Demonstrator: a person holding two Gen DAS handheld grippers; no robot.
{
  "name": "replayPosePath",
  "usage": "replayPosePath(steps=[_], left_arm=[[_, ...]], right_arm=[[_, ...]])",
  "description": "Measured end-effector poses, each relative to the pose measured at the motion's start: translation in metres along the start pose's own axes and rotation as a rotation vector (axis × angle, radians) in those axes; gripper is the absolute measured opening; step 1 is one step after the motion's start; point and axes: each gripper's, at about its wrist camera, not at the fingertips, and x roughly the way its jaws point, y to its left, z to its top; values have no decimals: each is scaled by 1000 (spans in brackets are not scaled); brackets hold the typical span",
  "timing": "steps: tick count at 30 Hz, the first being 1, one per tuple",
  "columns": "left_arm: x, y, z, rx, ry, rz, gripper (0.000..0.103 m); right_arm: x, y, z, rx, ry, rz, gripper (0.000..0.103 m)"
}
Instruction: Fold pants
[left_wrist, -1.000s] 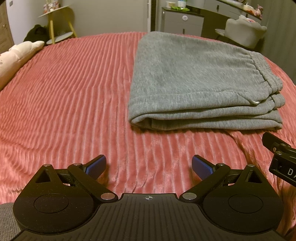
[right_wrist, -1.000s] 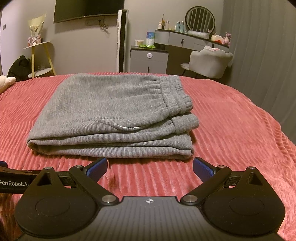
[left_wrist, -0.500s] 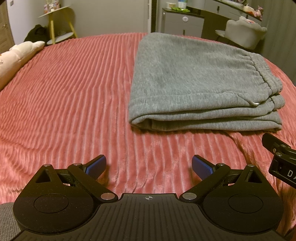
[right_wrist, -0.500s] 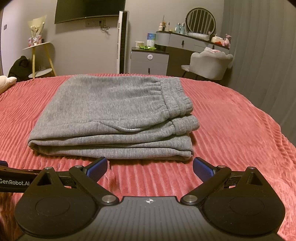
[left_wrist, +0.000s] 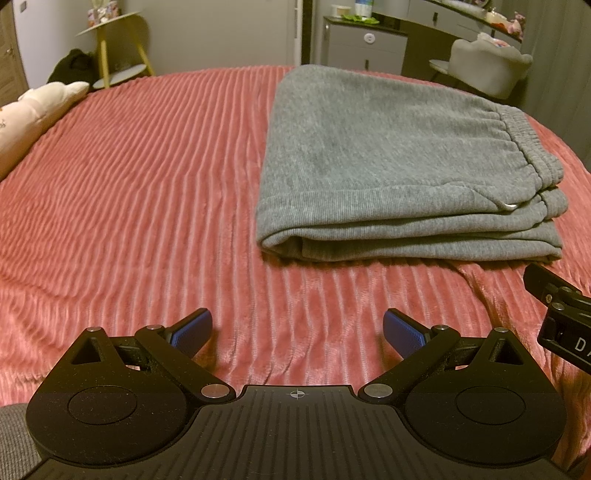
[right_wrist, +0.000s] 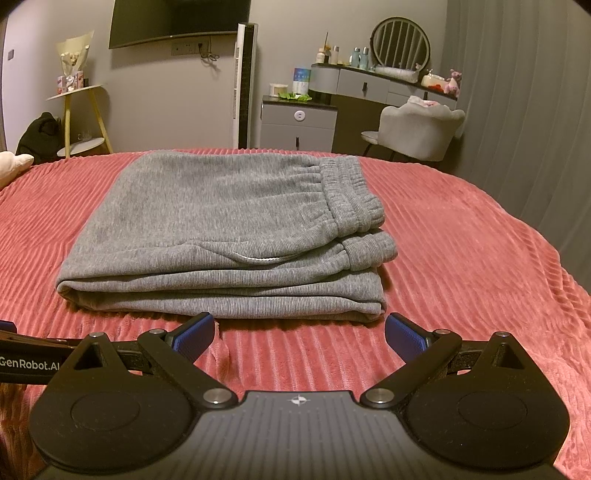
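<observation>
Left gripper (left_wrist: 297, 328) low over the red bedspread (left_wrist: 147, 184), fingers spread wide, empty, folded grey pants (left_wrist: 388, 166) at its 1 o'clock, right gripper (right_wrist: 300, 332) level, agape, empty, pants just ahead at 12.

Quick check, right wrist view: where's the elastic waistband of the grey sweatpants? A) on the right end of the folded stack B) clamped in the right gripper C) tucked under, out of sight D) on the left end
A: the gathered waistband sits at the right end of the folded grey sweatpants, and the right gripper is open and holds nothing.
</observation>
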Motion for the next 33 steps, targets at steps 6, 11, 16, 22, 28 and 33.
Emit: replayPosePath(steps=[6, 11, 16, 22, 28, 33], left_arm=[[0, 0, 0, 1, -1, -1, 102], [0, 0, 0, -3, 3, -5, 102], [0, 1, 0, -7, 4, -6, 102], [0, 1, 0, -1, 3, -8, 102], [1, 1, 0, -1, 7, -10, 102], [1, 1, 1, -2, 11, -14, 102]], right_arm=[[0, 0, 0, -1, -2, 0, 99], [-1, 1, 1, -2, -3, -1, 99], [-1, 1, 0, -1, -3, 0, 99], [-2, 2, 1, -2, -6, -2, 99], [-3, 2, 1, -2, -6, -2, 99], [-3, 2, 1, -3, -6, -2, 99]])
